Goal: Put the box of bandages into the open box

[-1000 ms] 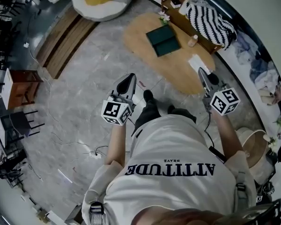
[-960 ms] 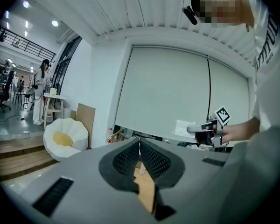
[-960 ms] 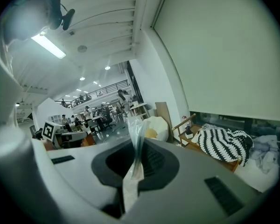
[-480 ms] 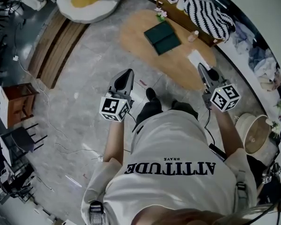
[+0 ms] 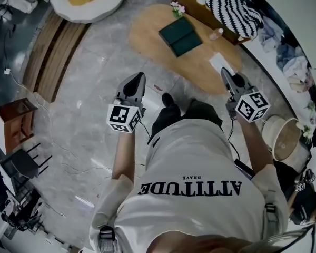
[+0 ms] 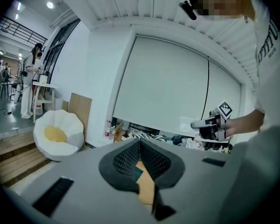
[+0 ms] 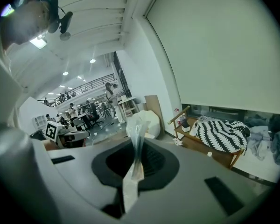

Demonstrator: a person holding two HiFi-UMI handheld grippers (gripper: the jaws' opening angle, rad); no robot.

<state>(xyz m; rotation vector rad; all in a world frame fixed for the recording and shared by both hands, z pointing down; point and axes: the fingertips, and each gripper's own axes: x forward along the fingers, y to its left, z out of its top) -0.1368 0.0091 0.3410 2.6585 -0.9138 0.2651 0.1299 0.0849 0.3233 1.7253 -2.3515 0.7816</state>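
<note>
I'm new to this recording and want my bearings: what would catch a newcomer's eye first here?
The oval wooden table ahead of the person stands out, with a dark green open box on it and a small white box near its right edge. In the foreground the left gripper and right gripper, both shut, point toward it. A black-and-white striped cushion lies beyond the table.

Bare floor (image 5: 89, 83) lies open before the oval table (image 5: 147, 38). On it a green box (image 5: 180, 36) and small bottle (image 5: 216, 34) stand apart (bare wood between); a striped cushion (image 5: 233, 13) crowds behind.
</note>
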